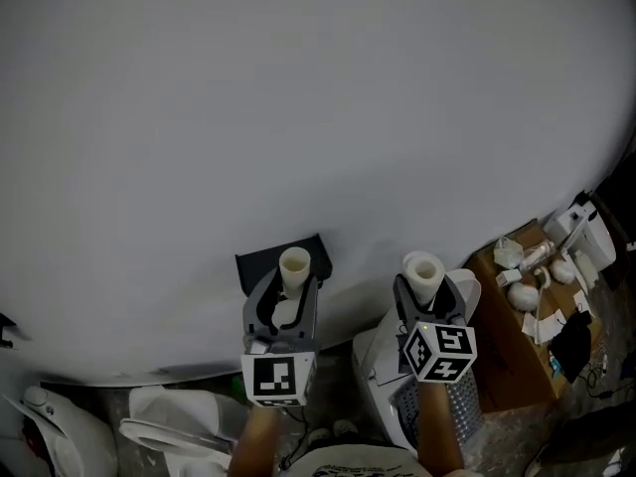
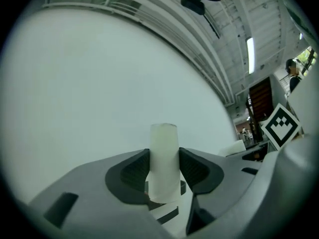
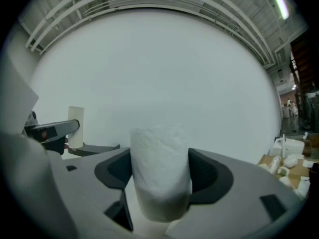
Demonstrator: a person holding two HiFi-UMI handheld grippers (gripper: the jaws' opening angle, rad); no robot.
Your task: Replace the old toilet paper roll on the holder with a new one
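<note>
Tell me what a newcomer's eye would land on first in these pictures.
Two grippers stand side by side before a plain white wall: the left gripper is shut on a bare, thin cardboard tube, the right gripper on a plumper white paper roll. Just behind the tube a dark holder shows against the wall; a cluttered cardboard box lies at far right.

Two grippers (image 1: 293, 288) (image 1: 427, 301), one cardboard tube (image 1: 294, 264), one paper roll (image 1: 422, 272), one black holder (image 1: 258, 262), one cardboard box (image 1: 505, 358)

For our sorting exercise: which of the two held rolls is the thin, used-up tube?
The smooth, narrow tube in the left hand-held gripper; the roll in the right hand-held gripper is thicker, fluffy.
</note>
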